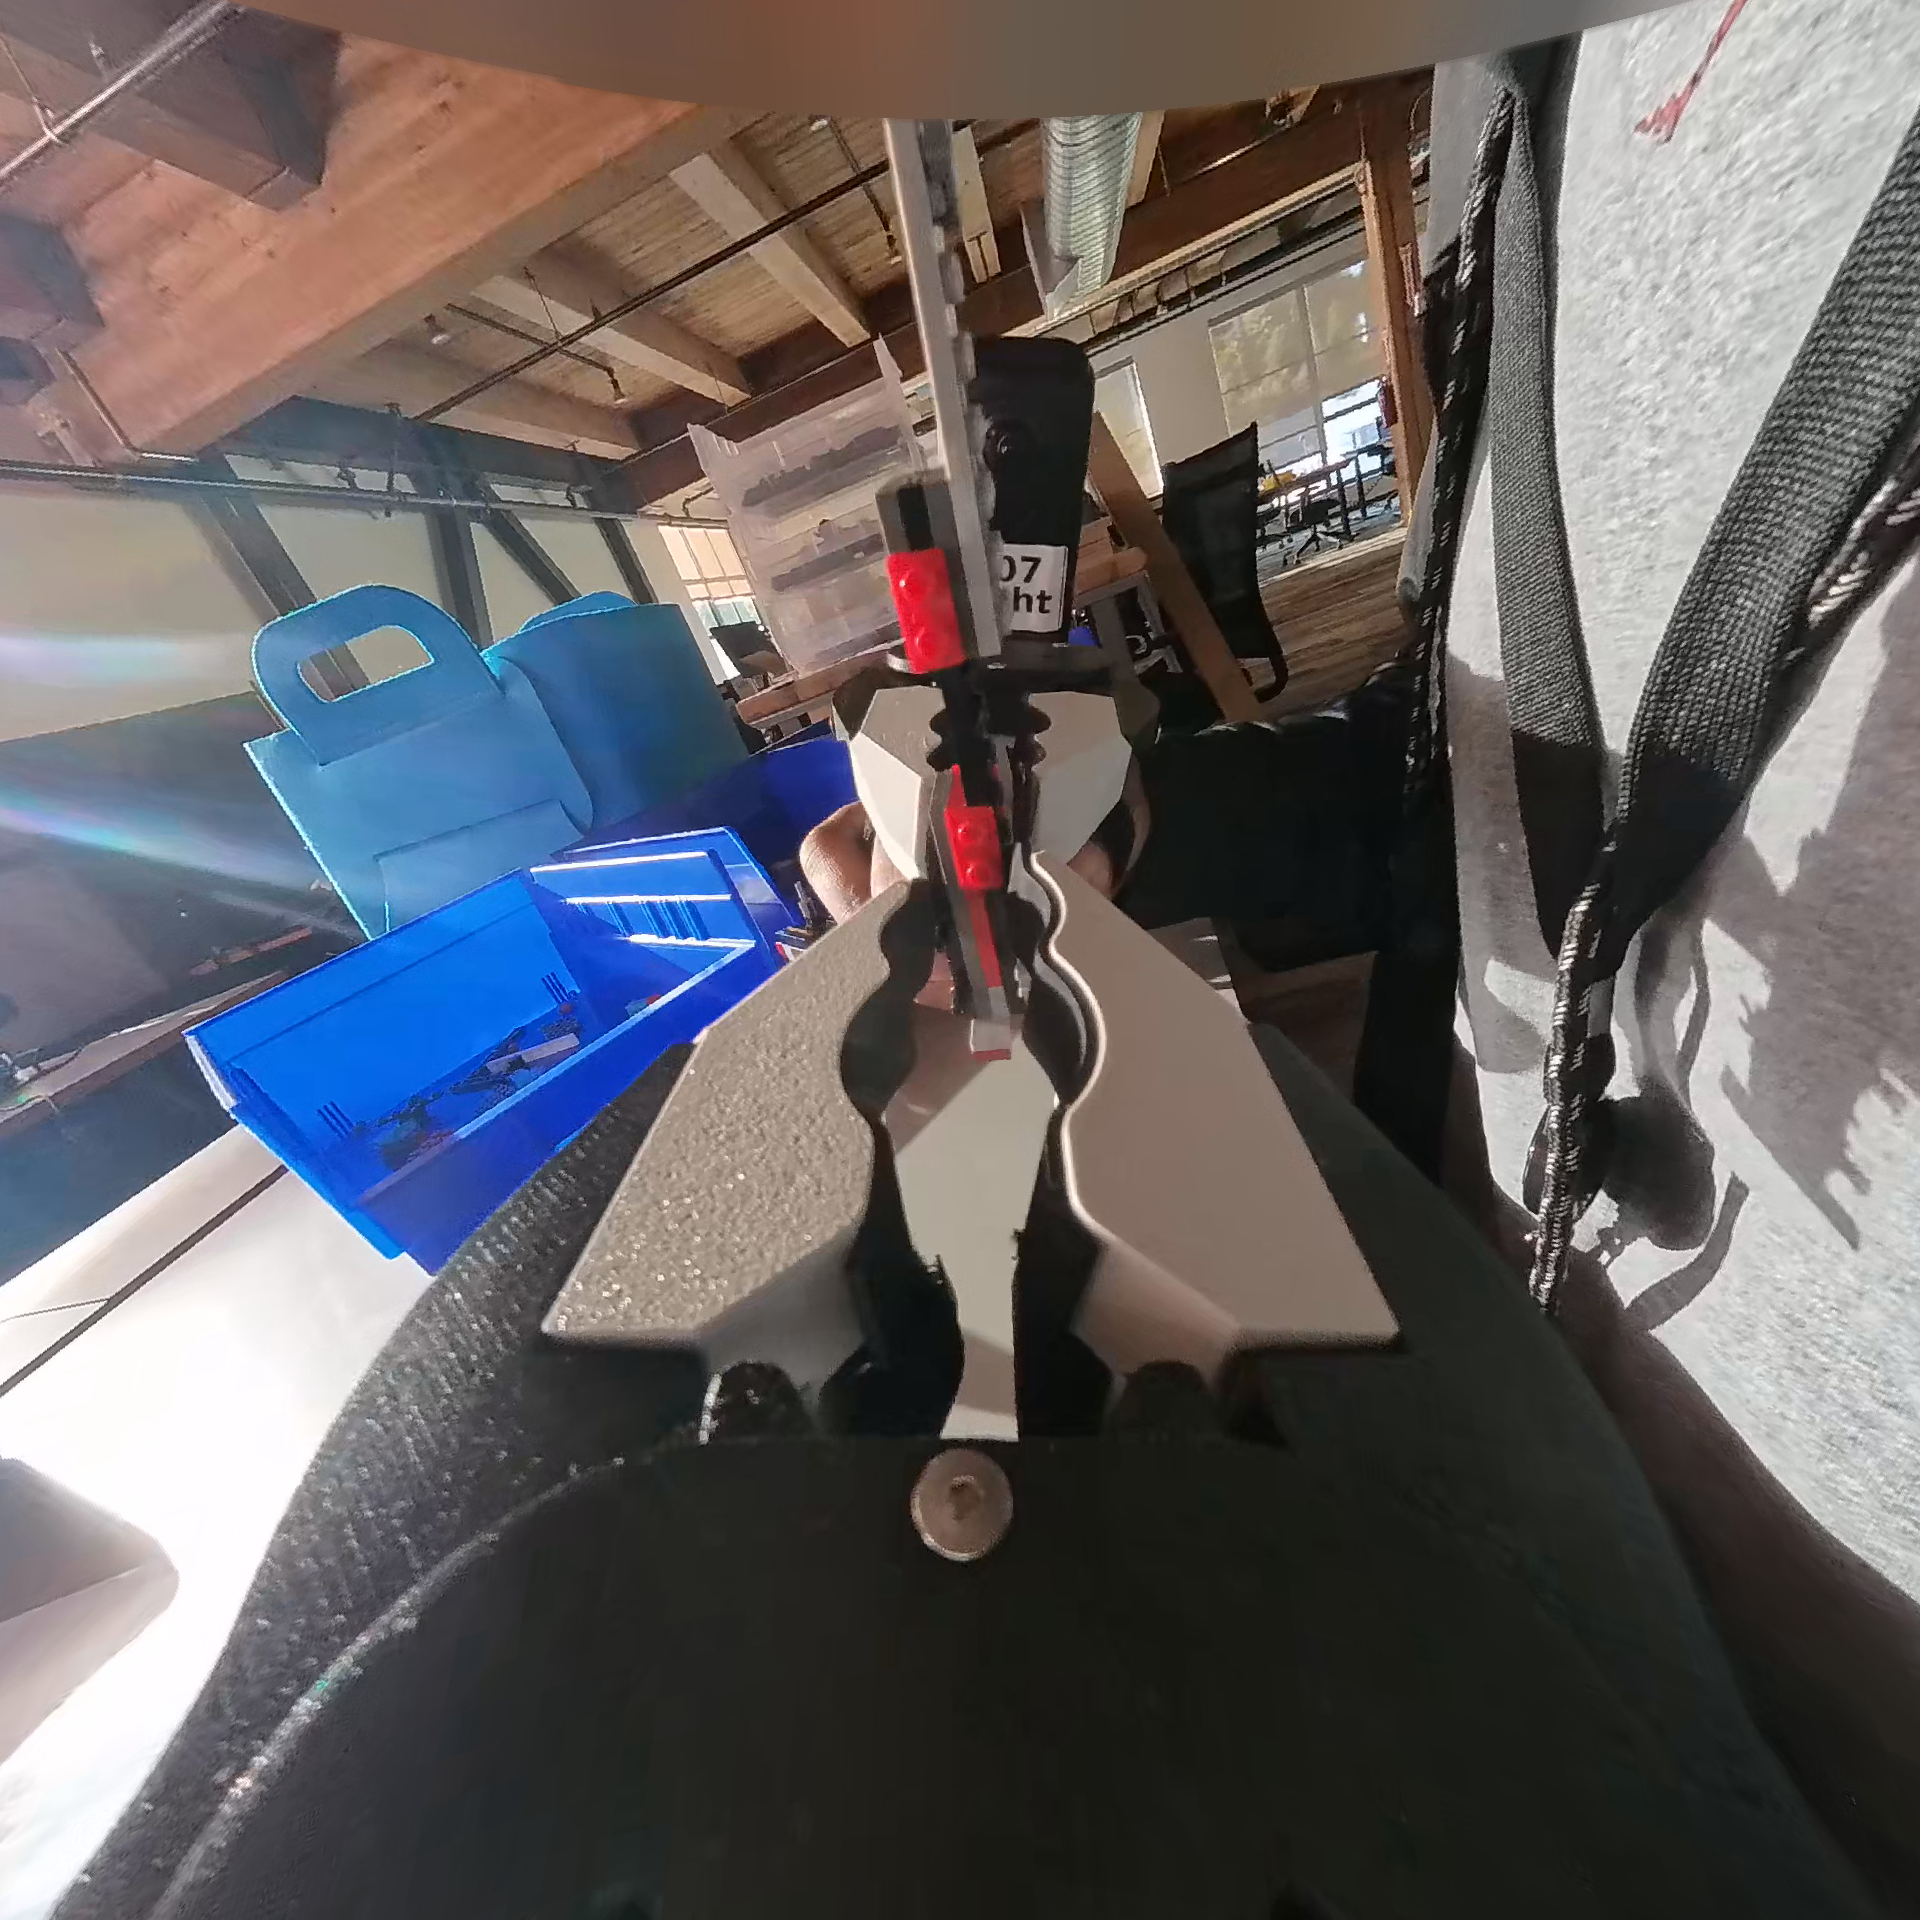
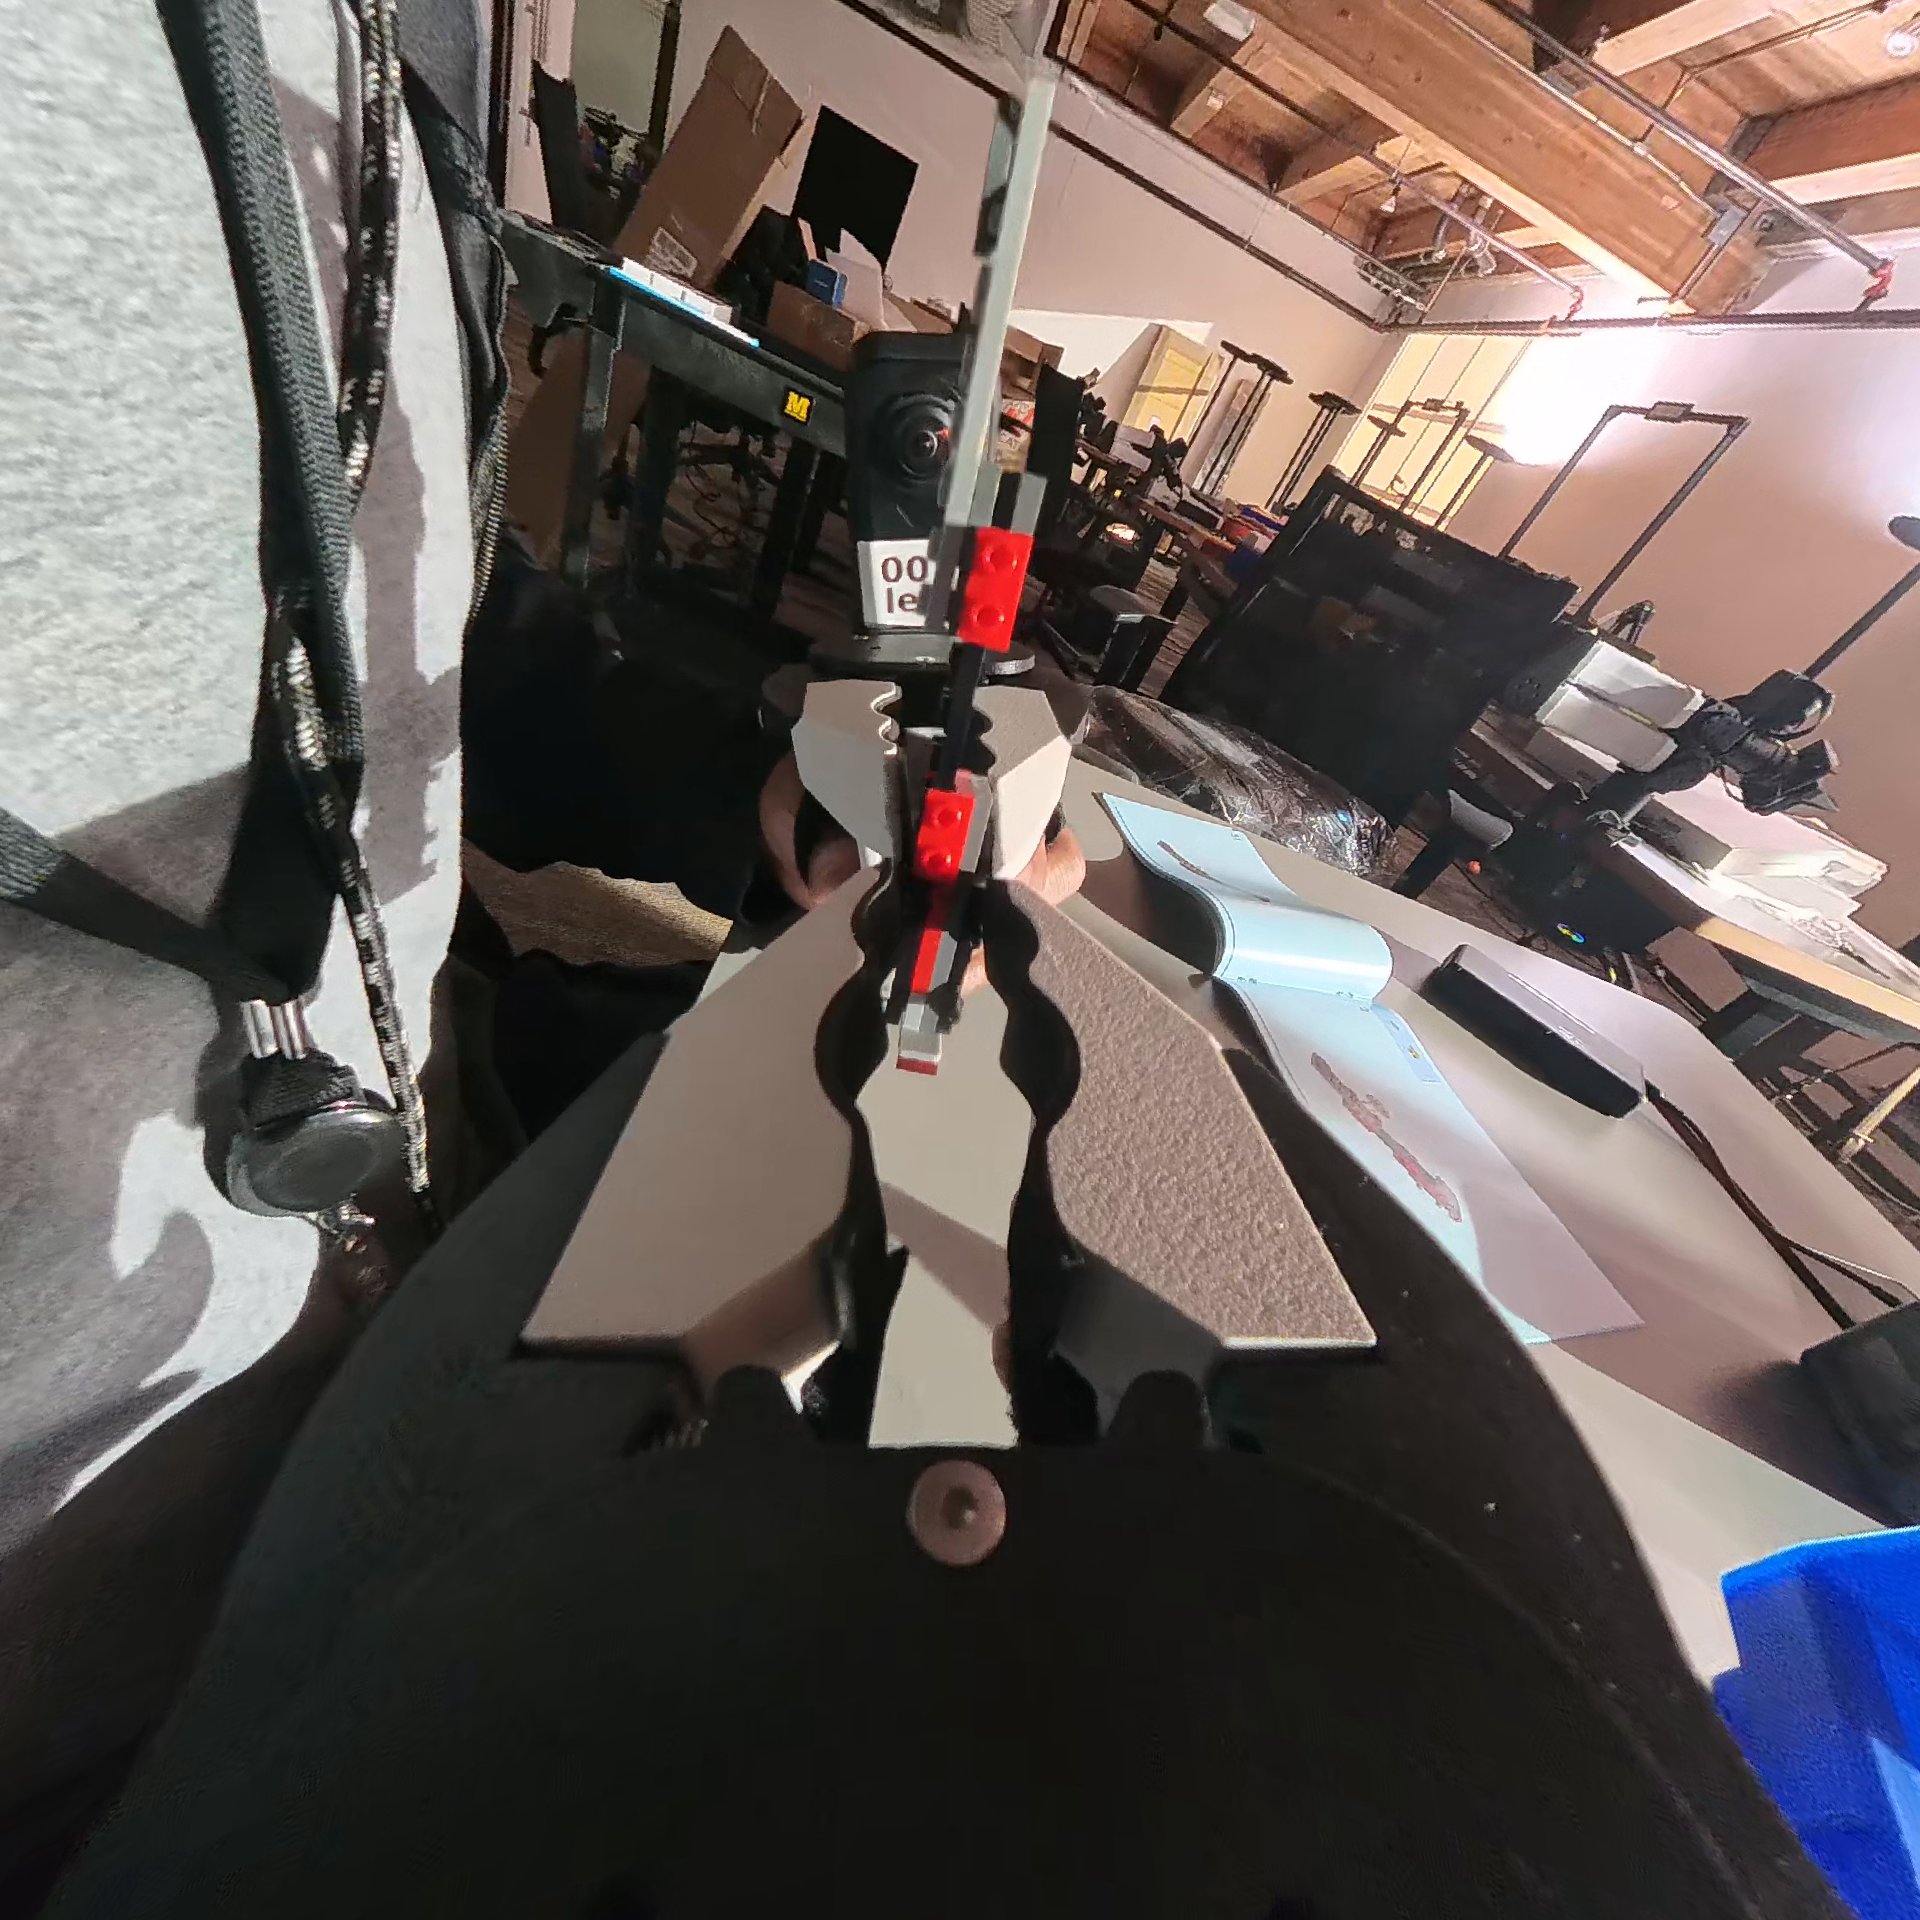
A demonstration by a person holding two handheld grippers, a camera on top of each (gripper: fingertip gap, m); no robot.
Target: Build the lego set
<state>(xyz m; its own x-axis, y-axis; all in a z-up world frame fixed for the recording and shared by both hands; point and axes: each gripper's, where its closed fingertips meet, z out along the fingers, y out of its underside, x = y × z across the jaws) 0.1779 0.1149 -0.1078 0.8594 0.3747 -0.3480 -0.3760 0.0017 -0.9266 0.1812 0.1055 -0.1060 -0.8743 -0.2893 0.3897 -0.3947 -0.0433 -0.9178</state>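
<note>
A long thin lego assembly [image 1: 925, 618] of grey, black and red pieces stands upright in the air between the two grippers, which face each other. My left gripper [image 1: 971, 904] is shut on its lower end. My right gripper [image 1: 982, 748] shows opposite, closed on the same assembly just above. In the right wrist view the assembly [image 2: 992, 587] rises from my right gripper [image 2: 930, 914], which is shut on its lower part, with the left gripper [image 2: 935, 758] facing it. A grey plate strip extends up out of both views.
A blue bin [image 1: 468, 1039] with loose pieces and a blue felt bag [image 1: 416, 748] stand at the left. An open instruction booklet [image 2: 1351, 1039] and a black box [image 2: 1527, 1029] lie on the table [image 2: 1662, 1403]. A person's grey shirt with a lanyard [image 1: 1714, 727] is close by. My left and right fingertips are right by each other.
</note>
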